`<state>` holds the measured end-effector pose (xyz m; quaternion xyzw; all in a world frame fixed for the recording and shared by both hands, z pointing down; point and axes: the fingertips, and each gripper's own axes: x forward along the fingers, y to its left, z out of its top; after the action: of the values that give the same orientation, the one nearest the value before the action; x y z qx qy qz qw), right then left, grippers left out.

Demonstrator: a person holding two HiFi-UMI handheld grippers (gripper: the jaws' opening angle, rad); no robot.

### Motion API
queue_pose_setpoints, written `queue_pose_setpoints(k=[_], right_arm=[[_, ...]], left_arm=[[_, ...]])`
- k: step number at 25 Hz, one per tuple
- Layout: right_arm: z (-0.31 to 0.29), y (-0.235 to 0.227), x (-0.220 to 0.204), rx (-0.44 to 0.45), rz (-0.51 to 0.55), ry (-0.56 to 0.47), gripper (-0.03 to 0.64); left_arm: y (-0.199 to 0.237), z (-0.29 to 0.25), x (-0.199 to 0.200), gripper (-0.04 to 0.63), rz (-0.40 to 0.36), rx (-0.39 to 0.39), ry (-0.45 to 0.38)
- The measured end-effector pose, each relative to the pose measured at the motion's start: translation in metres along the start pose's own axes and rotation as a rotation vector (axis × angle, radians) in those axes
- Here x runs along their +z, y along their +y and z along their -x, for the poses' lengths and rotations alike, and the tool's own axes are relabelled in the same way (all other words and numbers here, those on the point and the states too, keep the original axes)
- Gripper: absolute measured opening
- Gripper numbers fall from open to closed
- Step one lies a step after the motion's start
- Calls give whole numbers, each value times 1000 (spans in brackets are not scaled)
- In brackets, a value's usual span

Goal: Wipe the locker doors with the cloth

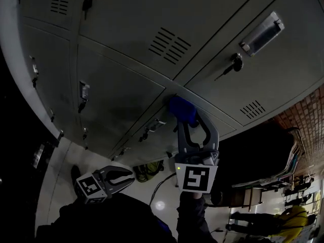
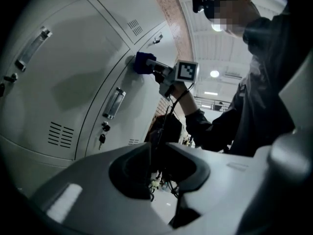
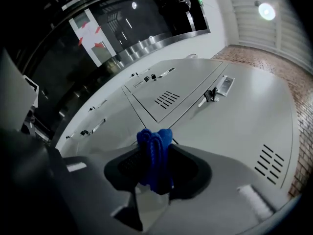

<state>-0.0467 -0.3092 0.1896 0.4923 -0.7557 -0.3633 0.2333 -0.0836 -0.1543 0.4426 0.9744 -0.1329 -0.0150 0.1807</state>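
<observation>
Blue cloth (image 1: 181, 108) pinched in right gripper (image 1: 188, 119), against locker door (image 1: 121, 97) in head view, left gripper (image 1: 130, 175) fingers (image 1: 117, 171) together

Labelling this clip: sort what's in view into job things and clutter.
Job: cloth; right tongs, shut on it; locker doors.
Lying about: left tongs, shut and empty; key in a lock; yellowish bag on the floor.
</observation>
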Motion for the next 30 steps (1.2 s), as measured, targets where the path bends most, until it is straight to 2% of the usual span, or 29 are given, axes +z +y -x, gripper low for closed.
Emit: queue_pose_setpoints(k=[8,10,16,21,25,30], right_arm=[[-8,3,-9,-57,-2,107,127],[-6,14,-22,-43,-39,133,127],[-5,56,-64,57,-43,233,127],[-1,93,-87,155,-66,249,127],[2,121,-113,227,-98,271,127],[-3,159,-148,316,-135,295,126]], left_arm=[[36,4,19,72,-20,-84,35],[36,2,16,71,-8,-104,41],[32,-9,-1,72,3,-133,42],[21,-13,-8,72,28,-101,33],[18,-14,-23,71,39,-36,11],[4,-8,-29,72,82,42,24]])
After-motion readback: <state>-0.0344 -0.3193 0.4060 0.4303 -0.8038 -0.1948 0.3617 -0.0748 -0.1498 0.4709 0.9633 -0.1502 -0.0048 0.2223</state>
